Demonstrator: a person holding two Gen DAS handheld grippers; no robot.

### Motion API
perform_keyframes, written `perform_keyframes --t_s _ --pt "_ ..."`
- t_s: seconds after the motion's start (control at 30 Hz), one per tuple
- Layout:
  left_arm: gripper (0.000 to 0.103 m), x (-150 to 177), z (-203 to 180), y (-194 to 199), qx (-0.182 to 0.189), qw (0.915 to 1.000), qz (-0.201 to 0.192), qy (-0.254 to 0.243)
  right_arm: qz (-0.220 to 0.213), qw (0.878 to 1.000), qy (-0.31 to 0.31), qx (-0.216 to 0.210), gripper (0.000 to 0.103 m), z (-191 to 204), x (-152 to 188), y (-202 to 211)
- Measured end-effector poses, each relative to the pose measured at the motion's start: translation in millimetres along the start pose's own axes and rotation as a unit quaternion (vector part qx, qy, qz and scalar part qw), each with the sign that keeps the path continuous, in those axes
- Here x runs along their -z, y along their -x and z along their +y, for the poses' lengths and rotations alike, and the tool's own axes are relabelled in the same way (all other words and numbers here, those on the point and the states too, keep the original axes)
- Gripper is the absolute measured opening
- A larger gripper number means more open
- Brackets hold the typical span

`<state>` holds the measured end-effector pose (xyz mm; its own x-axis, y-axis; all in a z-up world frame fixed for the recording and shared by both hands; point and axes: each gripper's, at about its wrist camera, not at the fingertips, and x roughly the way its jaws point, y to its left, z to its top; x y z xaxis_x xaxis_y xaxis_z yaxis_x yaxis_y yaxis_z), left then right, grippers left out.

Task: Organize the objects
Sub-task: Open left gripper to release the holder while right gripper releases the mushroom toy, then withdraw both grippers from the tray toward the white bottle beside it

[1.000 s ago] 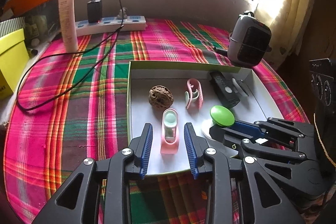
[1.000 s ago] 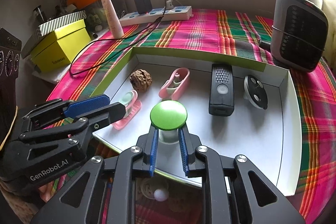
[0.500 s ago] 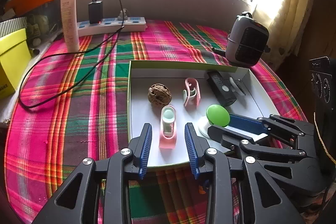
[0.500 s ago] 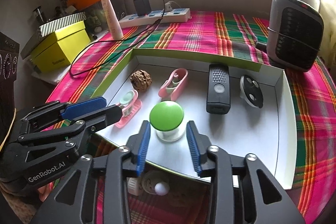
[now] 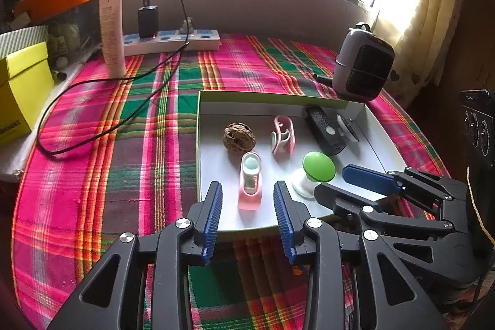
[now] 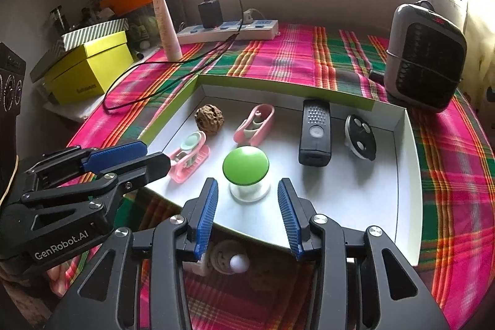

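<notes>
Right gripper [image 6: 247,206] stands parted, gripping nothing, the green-capped jar [image 6: 246,167] (upright in the tray [image 6: 408,175]) just ahead.

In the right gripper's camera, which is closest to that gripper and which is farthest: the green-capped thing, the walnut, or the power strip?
From the right gripper:
1. Green-capped thing, in the box's near part, just ahead of the open jaws.
2. Walnut, in the box's far left part.
3. Power strip, by the back wall.
</notes>
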<state>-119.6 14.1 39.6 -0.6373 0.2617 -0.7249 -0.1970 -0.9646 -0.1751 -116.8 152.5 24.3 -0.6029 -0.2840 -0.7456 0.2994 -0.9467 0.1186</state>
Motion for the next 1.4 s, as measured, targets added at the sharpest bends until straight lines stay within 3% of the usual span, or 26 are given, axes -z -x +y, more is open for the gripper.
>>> perform_keyframes --t_s 0.63,1.0,1.4 --pt "0.034 10.2 0.3 17.7 -0.012 0.9999 -0.010 0.004 -0.023 1.000 -0.010 0.003 0.042 -0.4 8.6 24.3" --pt "0.035 21.4 2.0 31.2 -0.001 0.9998 -0.016 0.010 -0.037 0.999 -0.018 0.011 0.042 -6.8 22.0 42.4" --pt "0.036 41.0 -7.3 26.1 0.022 0.9997 0.008 0.001 -0.036 0.999 -0.021 0.017 0.042 -10.8 41.0 53.3"
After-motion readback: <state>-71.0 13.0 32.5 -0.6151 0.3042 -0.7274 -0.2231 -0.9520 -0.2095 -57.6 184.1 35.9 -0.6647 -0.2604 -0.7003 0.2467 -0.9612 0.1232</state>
